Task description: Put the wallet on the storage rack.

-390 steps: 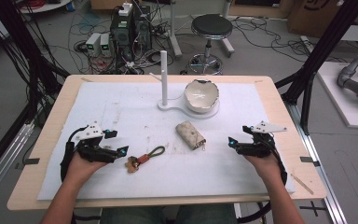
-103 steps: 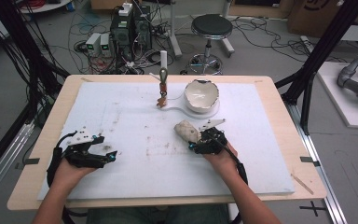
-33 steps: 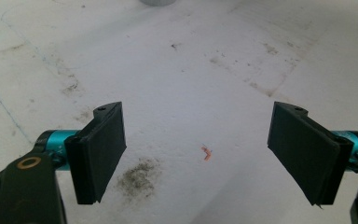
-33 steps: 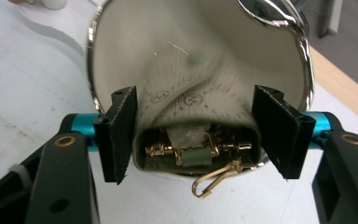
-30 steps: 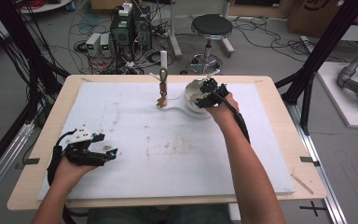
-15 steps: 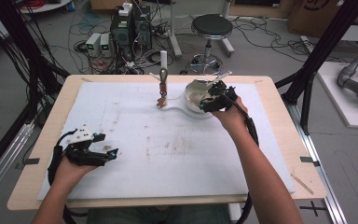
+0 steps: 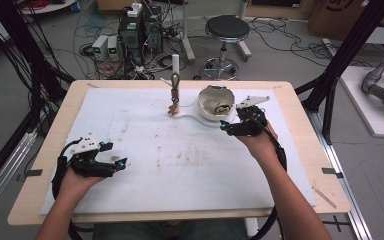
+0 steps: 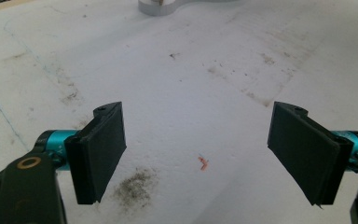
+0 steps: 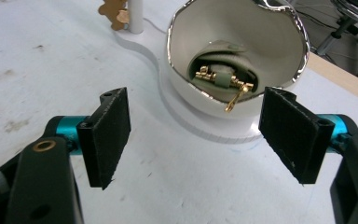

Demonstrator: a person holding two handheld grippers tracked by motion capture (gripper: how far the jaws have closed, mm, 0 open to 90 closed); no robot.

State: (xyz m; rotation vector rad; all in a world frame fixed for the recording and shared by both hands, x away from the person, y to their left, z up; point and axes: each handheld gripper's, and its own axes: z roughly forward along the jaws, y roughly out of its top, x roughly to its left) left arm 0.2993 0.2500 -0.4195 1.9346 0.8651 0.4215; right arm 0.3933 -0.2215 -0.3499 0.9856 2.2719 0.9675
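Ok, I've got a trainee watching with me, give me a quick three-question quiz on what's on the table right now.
1. True or false: the right gripper is shut on the pouch.
2. Where does the pouch with the gold clasp lie? A) flat on the white mat B) inside the white bowl C) between the left gripper's jaws
3. What hangs on the white post left of the bowl?

Key:
1. False; its jaws stand open and empty, facing the bowl.
2. B
3. A small brown keychain-like item. The left gripper rests open over the stained mat.

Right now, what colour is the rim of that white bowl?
The bowl is white with a shiny silver rim; the right gripper view shows it best.
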